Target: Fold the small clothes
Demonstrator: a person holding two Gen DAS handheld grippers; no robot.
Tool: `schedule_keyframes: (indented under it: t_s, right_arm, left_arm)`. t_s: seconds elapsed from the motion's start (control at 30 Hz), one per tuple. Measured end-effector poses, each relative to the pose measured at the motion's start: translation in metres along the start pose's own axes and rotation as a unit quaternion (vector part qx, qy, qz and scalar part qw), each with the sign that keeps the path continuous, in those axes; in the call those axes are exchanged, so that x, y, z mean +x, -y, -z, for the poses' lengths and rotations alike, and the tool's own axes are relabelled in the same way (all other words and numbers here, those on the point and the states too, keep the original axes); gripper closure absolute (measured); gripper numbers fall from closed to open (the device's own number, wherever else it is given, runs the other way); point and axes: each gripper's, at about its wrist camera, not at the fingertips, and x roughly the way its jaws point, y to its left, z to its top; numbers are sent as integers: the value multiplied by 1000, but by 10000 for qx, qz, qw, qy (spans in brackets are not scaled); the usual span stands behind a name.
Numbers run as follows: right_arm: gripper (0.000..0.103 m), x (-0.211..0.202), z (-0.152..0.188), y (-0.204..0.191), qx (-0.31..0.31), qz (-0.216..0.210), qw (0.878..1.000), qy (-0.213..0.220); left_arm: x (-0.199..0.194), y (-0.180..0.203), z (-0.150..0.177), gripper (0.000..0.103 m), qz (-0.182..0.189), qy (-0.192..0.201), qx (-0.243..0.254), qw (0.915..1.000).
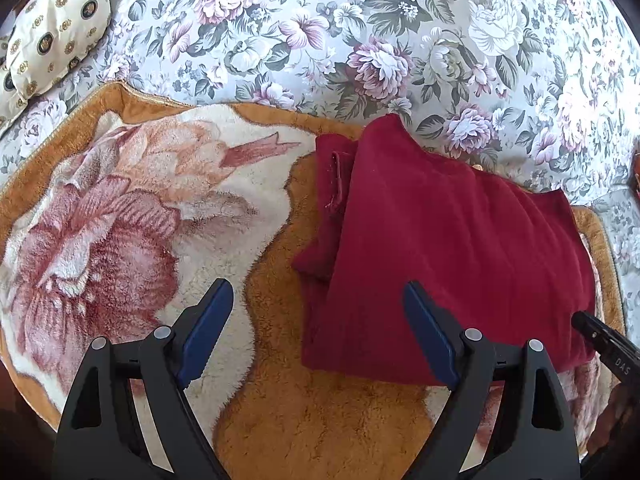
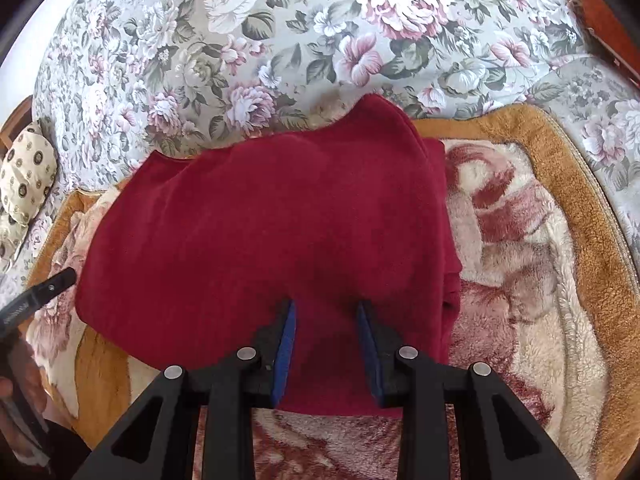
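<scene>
The folded red fleece garment (image 1: 452, 248) lies on a plush blanket (image 1: 120, 220) with a big rose pattern and a tan border, its far corner reaching over the border onto the floral bedspread (image 1: 360, 40). To the left of the garment a wide stretch of blanket is bare. On its right a narrower strip of blanket (image 2: 520, 260) runs to the tan edge. A folded-under layer with a seam peeks out along the garment's left side.

The left tool (image 1: 318, 332) hangs above the garment's near left corner with its blue pads spread wide, nothing between them. One pad is over bare blanket and the other over red cloth.

The right tool (image 2: 326, 350) sits at the garment's near edge, pads half apart, with red cloth (image 2: 280, 220) lying between them. Whether they pinch it I cannot tell.

A patterned cream pillow (image 1: 52, 24) rests at the far left on the bed.
</scene>
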Motion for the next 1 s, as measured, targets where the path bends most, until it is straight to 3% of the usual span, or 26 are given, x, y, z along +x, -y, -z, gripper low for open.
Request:
schedule_keyframes:
  t_s: [0.17,0.37,0.5,0.73,0.8,0.87,0.9,1.0]
  right_arm:
    - [73,7,-17,-35,-263,-410,9988,94]
    - [71,35,-69,-99,-272,-1125,9931,212]
    - [69,68,-104,-149,-260,-1361,9902,154]
    - [69,139,-141,-215,-663,-1012,9919,-385]
    - [69,162,-142,-222,-784,-588,9928,-684]
    - [76,170,-140,-221,-772,-607,9926,-717]
    - [94,168,-139,-220,-775,-724,9925,-608]
    - [97,151,-139,-227,-956,-856,9915,-201]
  left_arm:
    - [19,-4,0,16,64,-324,-135,9994]
    - [32,-12,3,16,45,-637,-278,9976]
    - [35,-18,3,16,160,-717,-382,9966]
    - [37,-18,1,16,242,-771,-397,9959]
    - [37,-19,0,16,282,-787,-382,9958]
    - [35,-21,-2,16,324,-785,-371,9957]
    - [34,-22,-2,16,343,-777,-381,9957]
    - [29,-28,-3,16,389,-741,-446,9955]
